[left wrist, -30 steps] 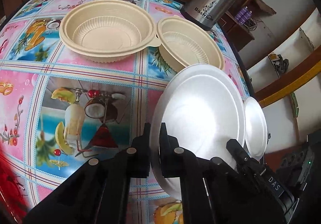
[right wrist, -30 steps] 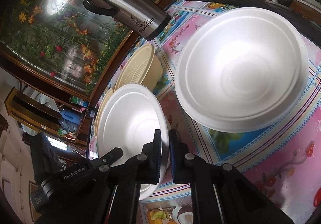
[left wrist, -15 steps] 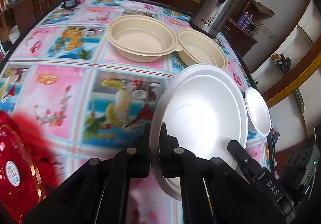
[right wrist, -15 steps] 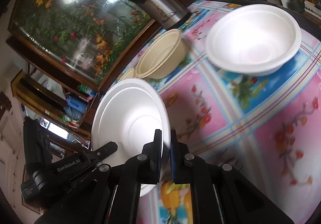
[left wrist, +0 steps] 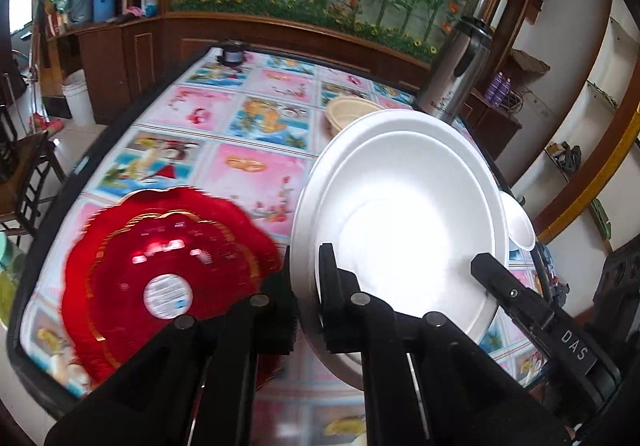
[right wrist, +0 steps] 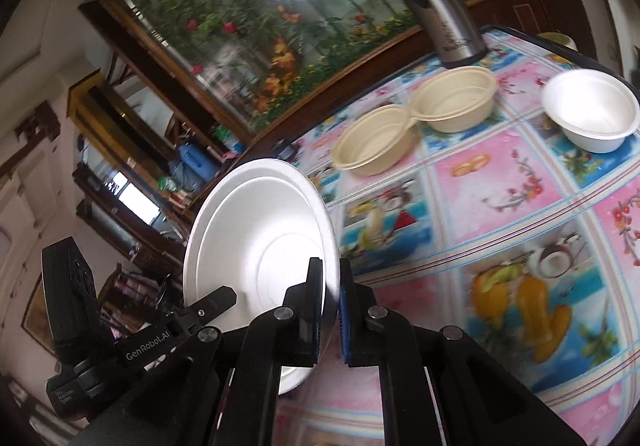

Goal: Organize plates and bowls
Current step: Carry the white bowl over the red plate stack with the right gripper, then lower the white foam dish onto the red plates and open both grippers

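The counter (right wrist: 520,214), under a bright fruit-print cloth, carries everything. Far back stands a steel flask (right wrist: 440,6). In front of it sit two tan bowls (right wrist: 416,126), rims touching, and off to the side a small white bowl (right wrist: 590,114), apart from them. A red scalloped plate (left wrist: 160,278) lies near the close edge in the left view, blurred.

Both grippers appear to be pinching one large white plate (left wrist: 400,230), held on edge above the counter: the left gripper (left wrist: 306,286) has its jaws clenched on the rim, and the right gripper (right wrist: 330,306) is clamped on the rim as well.

Risk, as I judge it: the plate looks like thin foam, so two opposed pinches pulling differently could bend or crack it, or the rim could slide out of one pair.

The plate hides one tan bowl and most of the small white bowl in the left view, and the gripper bodies cover its lower edge.
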The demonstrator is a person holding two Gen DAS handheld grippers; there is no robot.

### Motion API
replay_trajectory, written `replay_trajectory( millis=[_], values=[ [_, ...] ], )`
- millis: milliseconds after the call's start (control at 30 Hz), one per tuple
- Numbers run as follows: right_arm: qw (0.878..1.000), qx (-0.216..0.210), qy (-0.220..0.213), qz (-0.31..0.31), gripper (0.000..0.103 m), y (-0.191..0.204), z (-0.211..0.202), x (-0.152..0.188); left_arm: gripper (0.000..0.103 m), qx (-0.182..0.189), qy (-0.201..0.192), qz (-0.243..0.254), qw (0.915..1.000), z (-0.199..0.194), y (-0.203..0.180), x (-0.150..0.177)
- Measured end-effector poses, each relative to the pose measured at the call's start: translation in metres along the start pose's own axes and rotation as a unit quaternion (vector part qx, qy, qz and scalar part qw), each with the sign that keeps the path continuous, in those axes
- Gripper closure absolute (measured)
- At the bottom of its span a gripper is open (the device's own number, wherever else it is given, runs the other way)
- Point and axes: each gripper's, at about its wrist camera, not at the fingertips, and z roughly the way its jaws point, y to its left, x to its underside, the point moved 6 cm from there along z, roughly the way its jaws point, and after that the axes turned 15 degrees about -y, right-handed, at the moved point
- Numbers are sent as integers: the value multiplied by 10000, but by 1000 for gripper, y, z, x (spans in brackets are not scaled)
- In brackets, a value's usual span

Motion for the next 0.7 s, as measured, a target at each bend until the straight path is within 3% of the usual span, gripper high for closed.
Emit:
replay_trajectory(
  millis=[333,700],
  values=[
    [9956,-455,485,-664,96,95,21,61,95,-564,-118,-167,9982,-34,89,5],
    [9900,-312,1030,-917,96,112,52,114,95,-767,276,-391,9959,-19,136,33]
  ],
)
